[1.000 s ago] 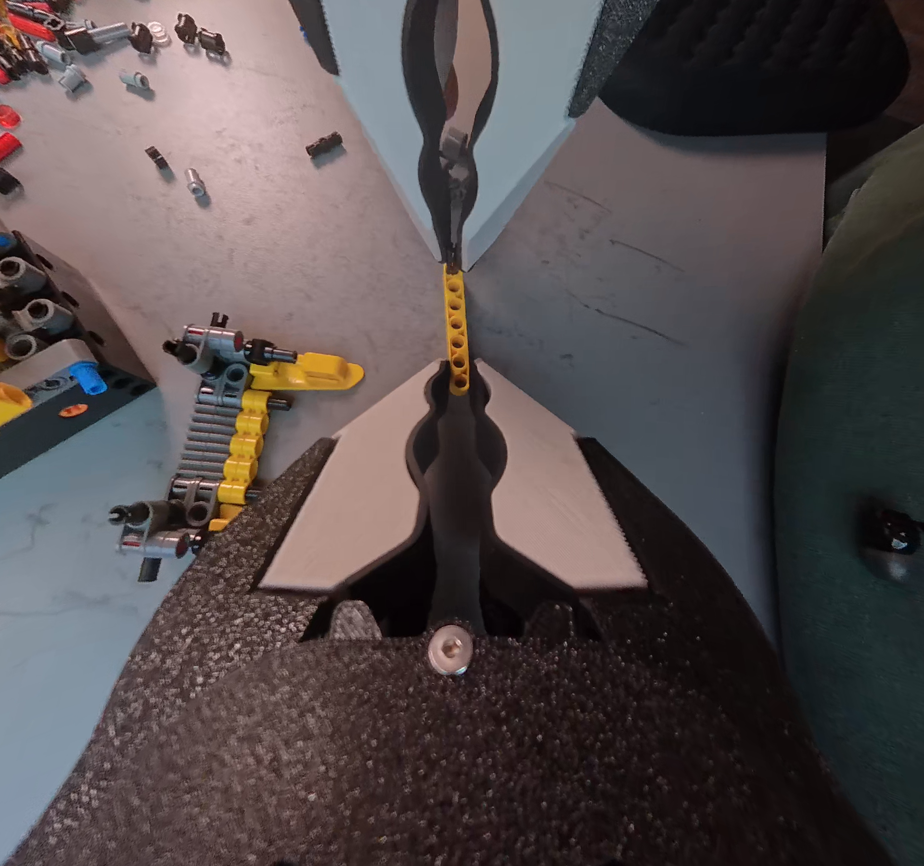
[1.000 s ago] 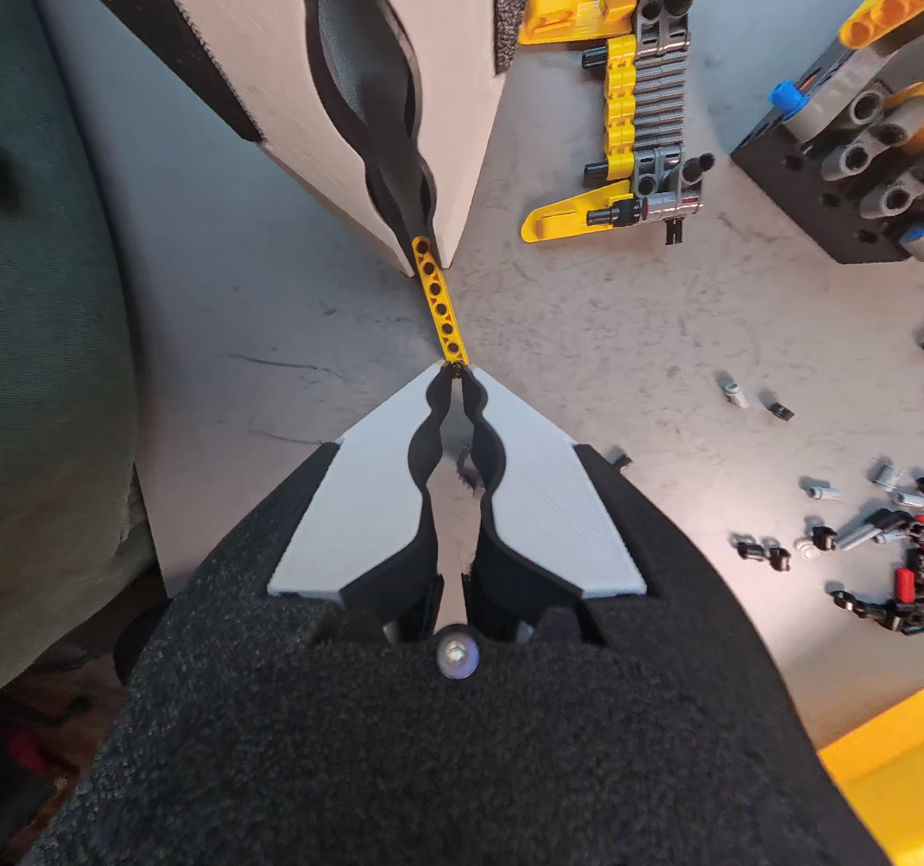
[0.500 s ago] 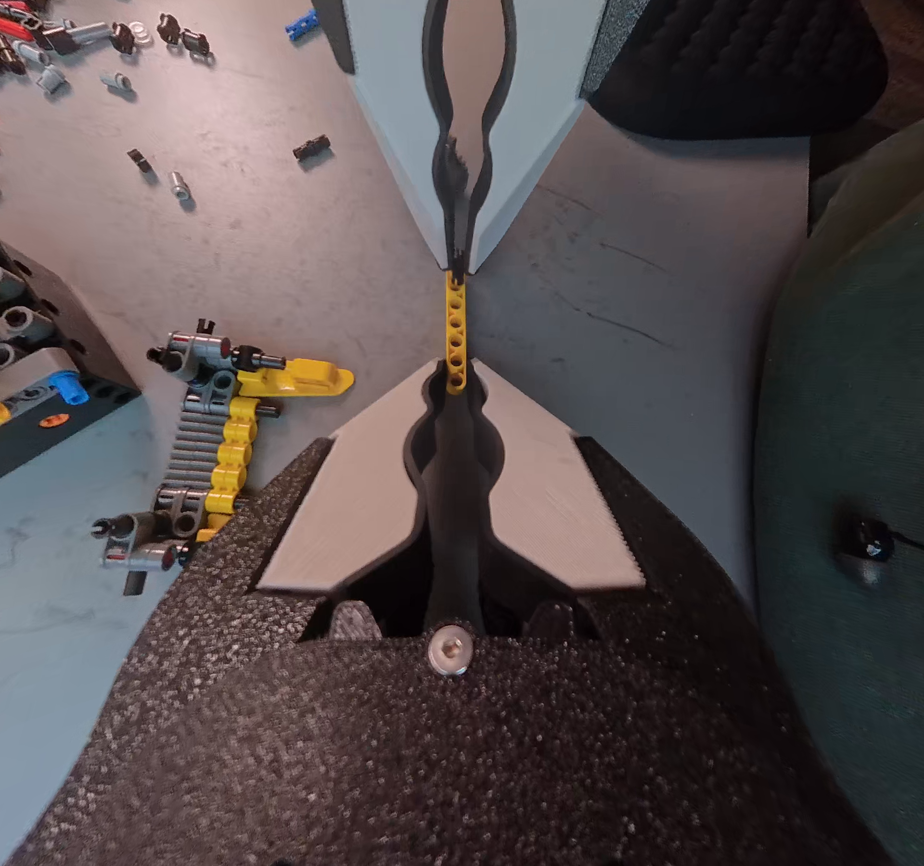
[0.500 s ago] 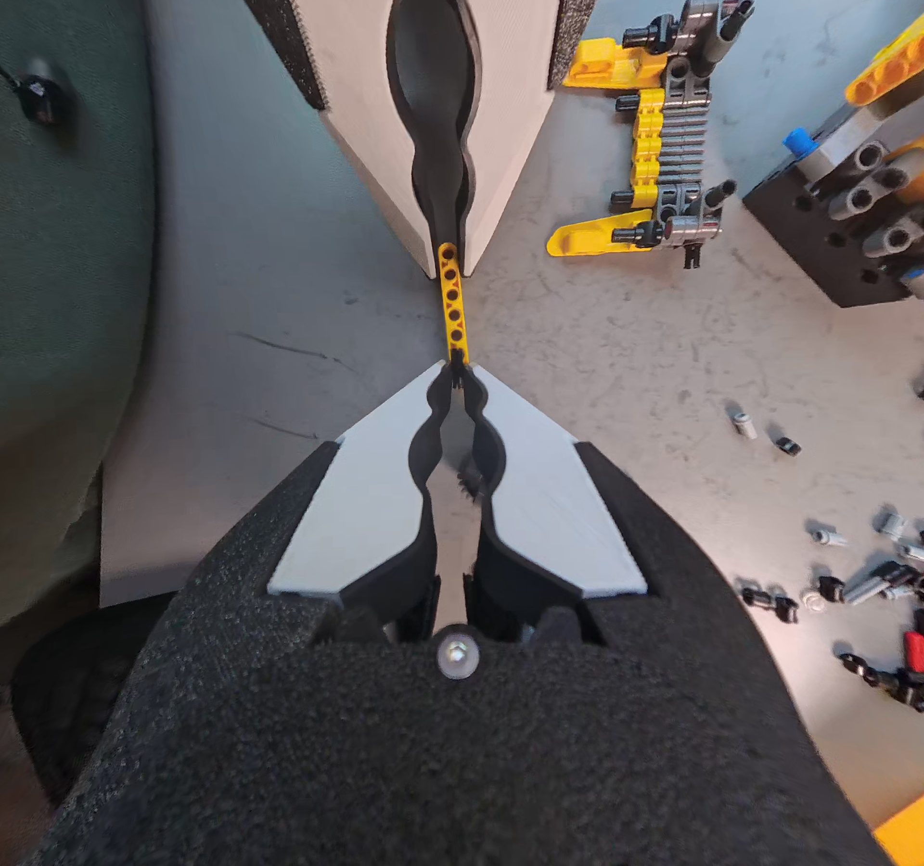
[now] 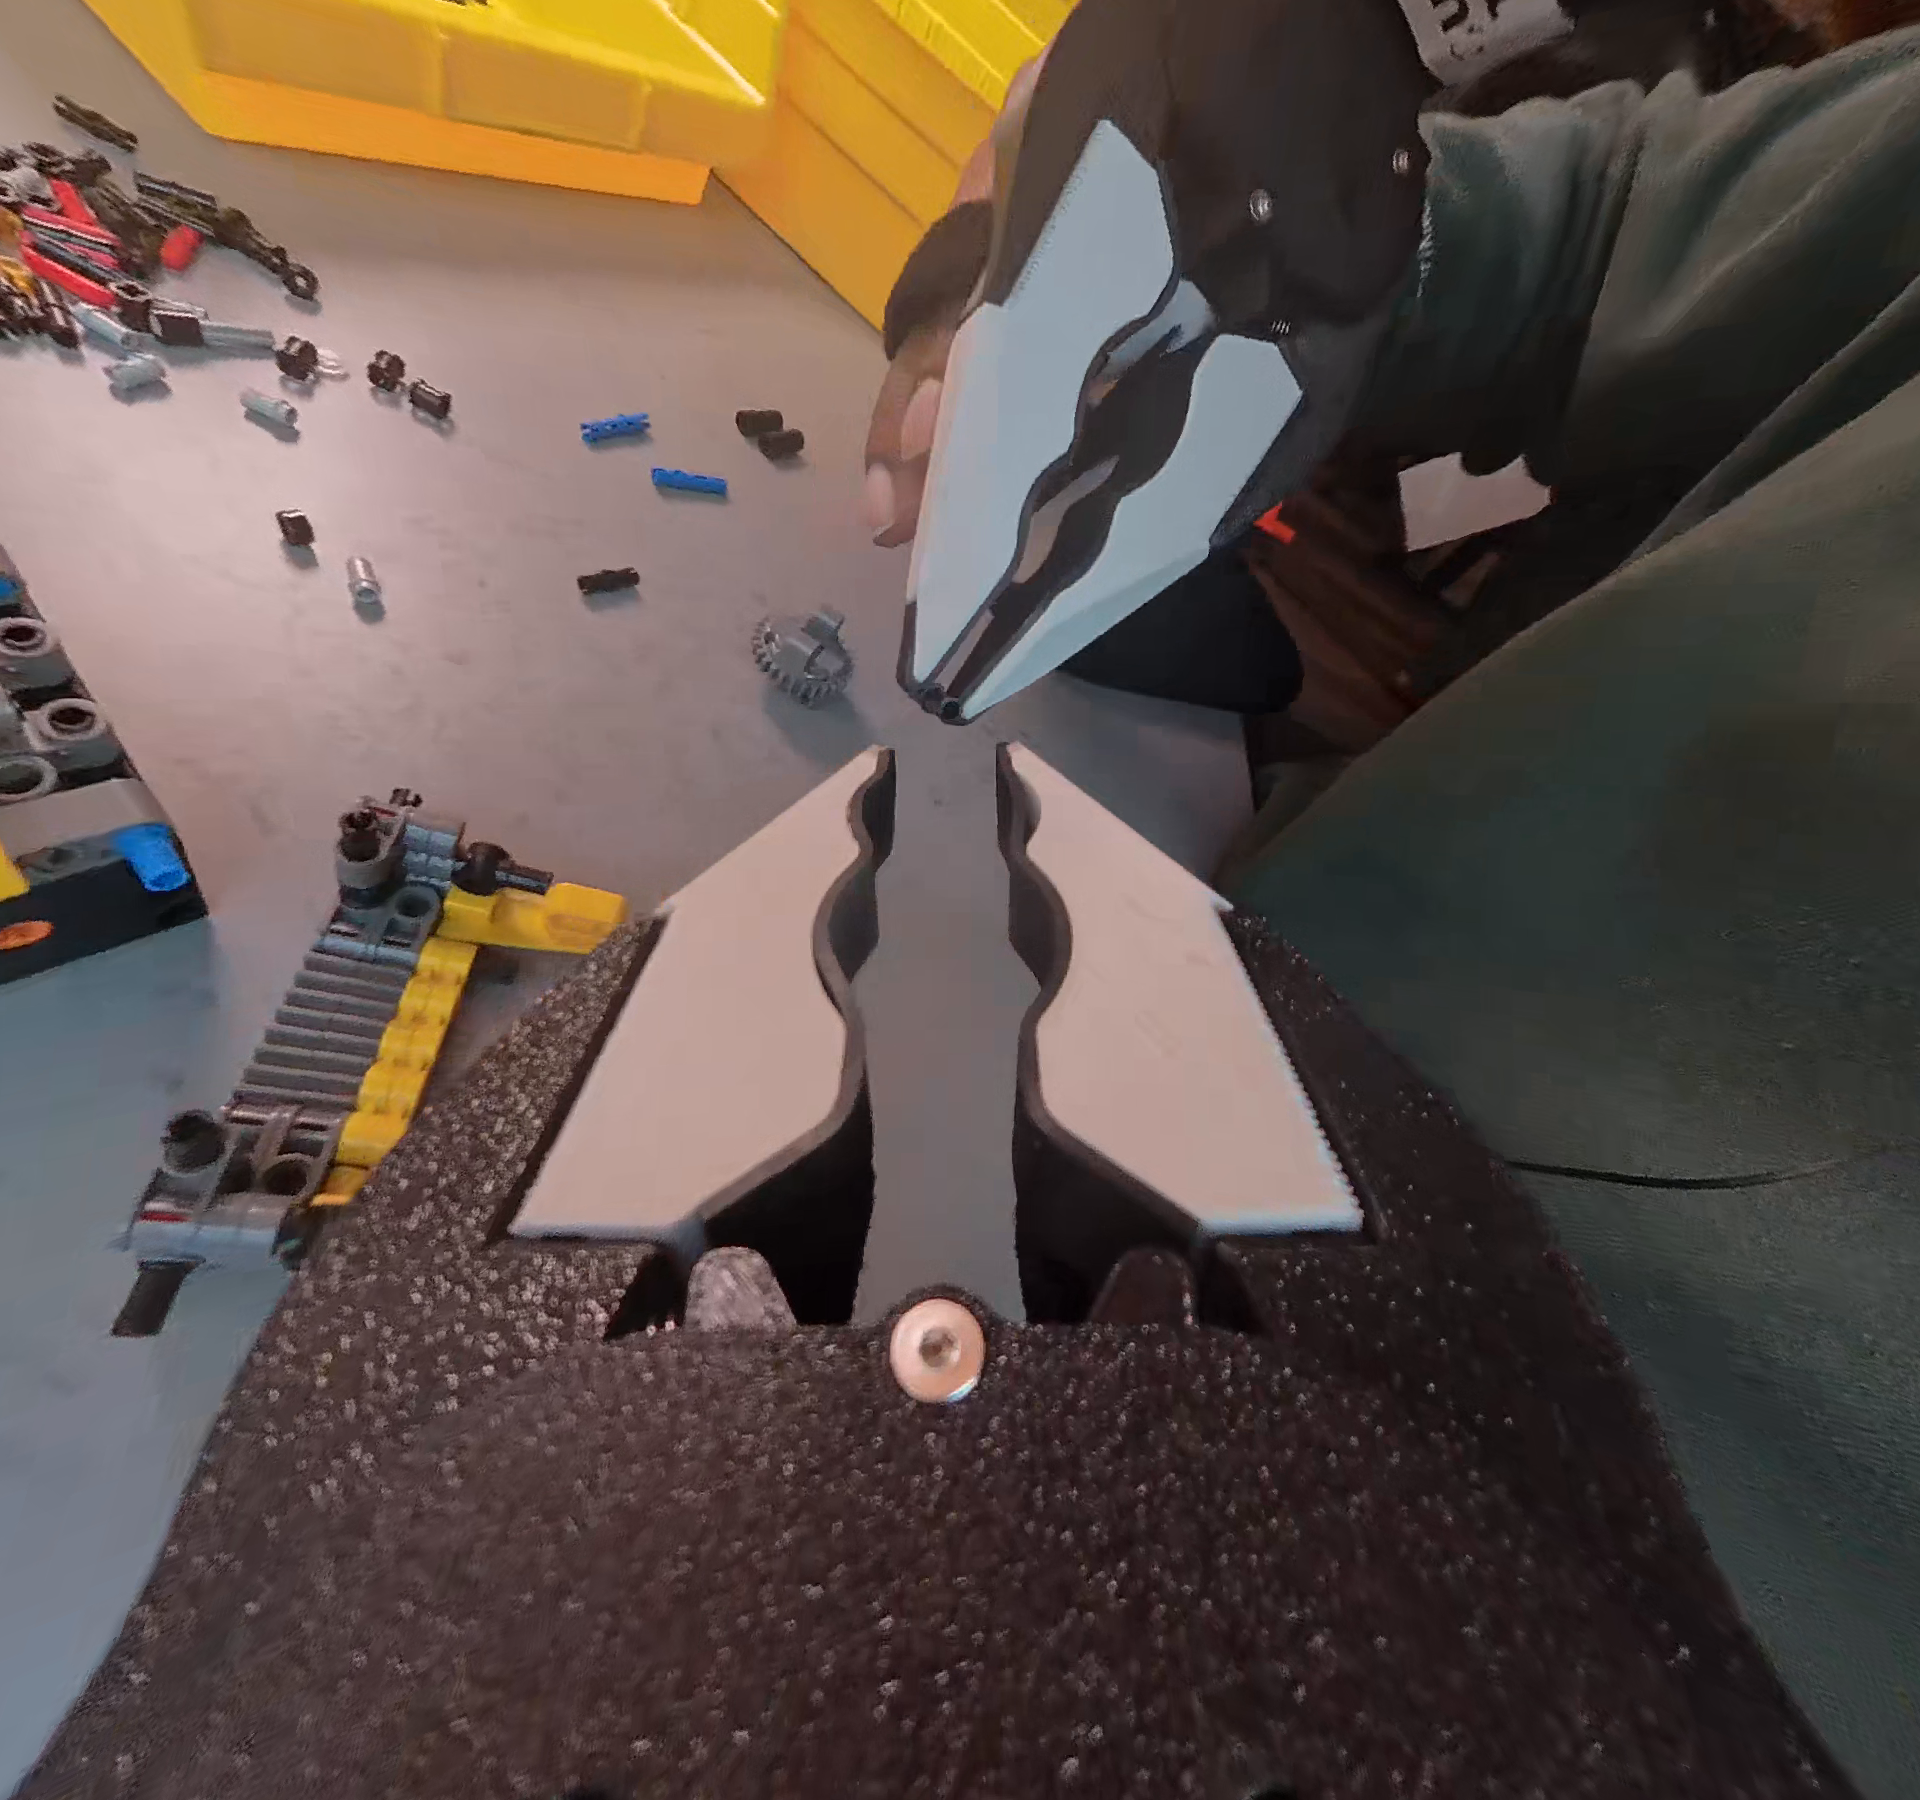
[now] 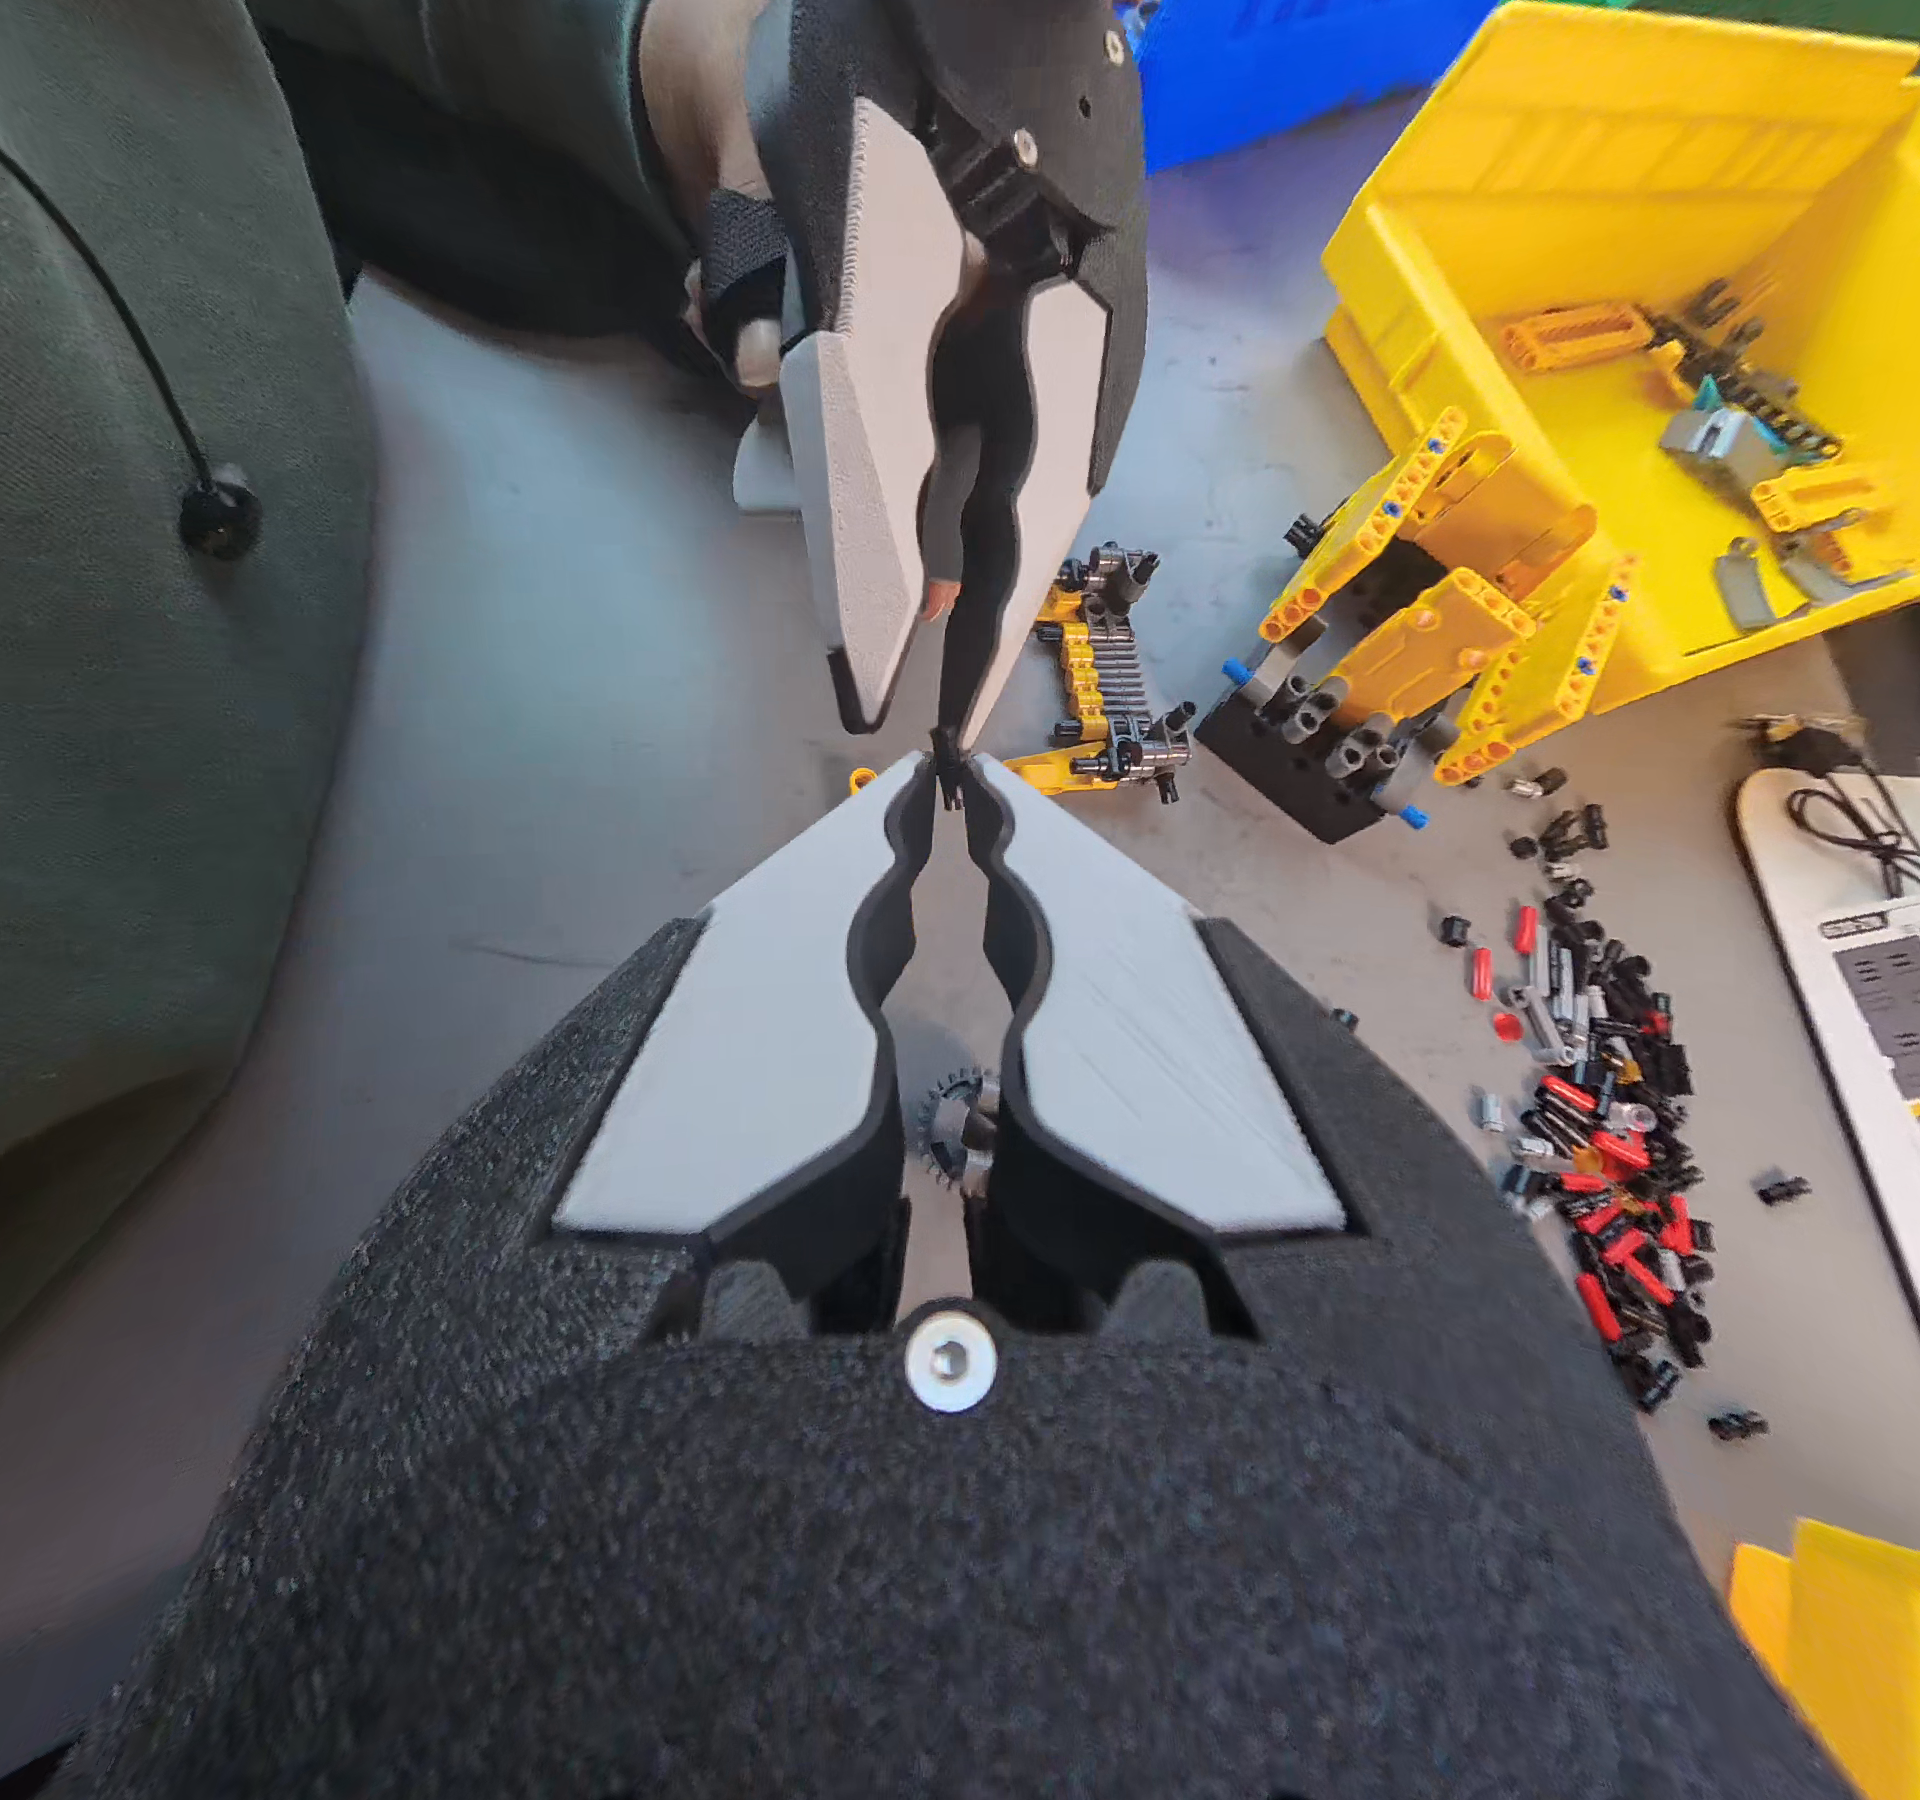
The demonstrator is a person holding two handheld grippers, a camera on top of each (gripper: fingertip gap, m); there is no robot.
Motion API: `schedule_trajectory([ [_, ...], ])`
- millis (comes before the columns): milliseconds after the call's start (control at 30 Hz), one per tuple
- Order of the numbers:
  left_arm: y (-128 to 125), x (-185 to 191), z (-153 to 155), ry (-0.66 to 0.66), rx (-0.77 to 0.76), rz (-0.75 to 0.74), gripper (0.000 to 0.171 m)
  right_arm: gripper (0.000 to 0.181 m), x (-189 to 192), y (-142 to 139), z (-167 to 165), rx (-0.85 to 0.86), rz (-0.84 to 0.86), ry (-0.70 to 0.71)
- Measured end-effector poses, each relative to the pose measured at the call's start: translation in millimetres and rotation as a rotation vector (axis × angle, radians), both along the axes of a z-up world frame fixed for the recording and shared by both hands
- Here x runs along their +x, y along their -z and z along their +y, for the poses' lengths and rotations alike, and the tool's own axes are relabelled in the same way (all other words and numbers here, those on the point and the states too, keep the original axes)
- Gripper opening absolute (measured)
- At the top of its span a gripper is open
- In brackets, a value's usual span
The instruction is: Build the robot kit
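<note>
My left gripper (image 5: 943, 761) is open and empty, its jaws a little apart just above the grey table (image 5: 623, 711). It also shows in the right wrist view (image 6: 914, 722), pointing down. My right gripper (image 6: 948, 768) is shut on a small black pin (image 6: 948, 789). Its tip (image 5: 940, 706) hangs just beyond the left gripper's fingertips without touching them. A grey gear (image 5: 805, 657) lies on the table beside the right gripper's tip and shows below its jaws (image 6: 954, 1122). A small yellow end (image 6: 860, 777) peeks out beside the right gripper's left finger; the rest is hidden.
A grey and yellow track assembly (image 5: 343, 1012) lies left of my left gripper. A black and yellow model (image 6: 1382, 670) stands past it. Yellow bins (image 6: 1621, 296) and a blue bin (image 6: 1330, 15) stand at the back. Loose small parts (image 6: 1600, 1127) are scattered at the right. A green sleeve (image 5: 1662, 815) fills one side. The grey gear (image 5: 805, 657) is about 8 centimetres from both grippers' fingertips. My right wrist view (image 6: 977, 1101) looks at it from another angle.
Both grippers held a yellow beam between them before. Now the left gripper has opened, the beam is gone from between them, and both grippers have drawn back and tilted.
</note>
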State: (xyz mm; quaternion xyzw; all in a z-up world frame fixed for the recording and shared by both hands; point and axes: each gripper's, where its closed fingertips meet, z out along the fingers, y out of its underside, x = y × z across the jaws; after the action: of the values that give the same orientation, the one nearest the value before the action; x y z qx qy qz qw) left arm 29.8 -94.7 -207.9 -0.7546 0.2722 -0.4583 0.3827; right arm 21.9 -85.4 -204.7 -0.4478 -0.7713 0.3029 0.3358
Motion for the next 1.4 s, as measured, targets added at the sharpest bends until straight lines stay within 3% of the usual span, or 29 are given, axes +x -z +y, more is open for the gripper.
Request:
schedule_trajectory([
  [333, -15, 6, -2, 0.043, -0.144, -0.224, 0.007, 0.004, 1, -9, -8, 0.245, 0.058, -0.014],
  [667, -49, 6, -24, 0.212, -0.151, -0.445, 0.003, 0.014, 5, -47, -31, -0.012, 0.214, -0.087],
  [1300, -66, 4, -30, 0.283, -0.243, -0.612, 0.003, 0.003, 3, -60, -37, 0.036, 0.238, -0.133],
  [1400, -57, 1, -18, 0.201, -0.241, -0.566, 0.004, 0.003, 3, -51, -25, 0.016, 0.15, -0.086],
])
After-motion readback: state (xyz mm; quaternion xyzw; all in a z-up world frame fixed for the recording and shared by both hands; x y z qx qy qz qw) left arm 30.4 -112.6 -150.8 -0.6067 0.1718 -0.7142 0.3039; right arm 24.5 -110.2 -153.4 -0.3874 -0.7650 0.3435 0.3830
